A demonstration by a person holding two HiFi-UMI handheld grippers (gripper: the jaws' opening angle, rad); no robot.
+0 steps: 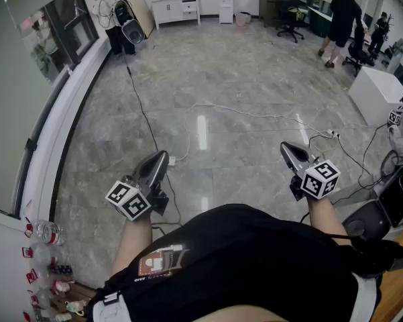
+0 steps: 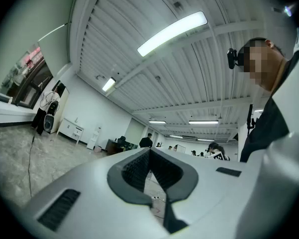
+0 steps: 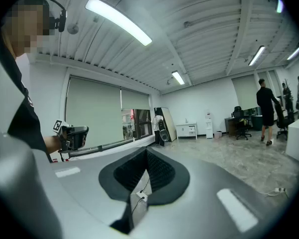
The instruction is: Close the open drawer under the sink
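Observation:
No sink and no drawer show in any view. In the head view I hold both grippers out over a marble floor [image 1: 228, 86]. The left gripper [image 1: 162, 156] points up and away, its jaws shut together with nothing between them; its own view shows the closed tips [image 2: 149, 151] against the ceiling and the far office. The right gripper [image 1: 285, 147] is likewise shut and holds nothing, with its tips [image 3: 146, 150] meeting in its own view. Each gripper also appears in the other's view: the left gripper [image 3: 72, 136] and the right gripper's marker cube [image 2: 216, 155].
Cables and a white power strip [image 1: 172, 159] lie on the floor just ahead. A white cabinet [image 1: 176, 9] and a speaker [image 1: 129, 29] stand at the back left. A person [image 1: 340, 23] walks near desks at the back right. A white box [image 1: 379, 94] stands right; bottles [image 1: 47, 233] sit lower left.

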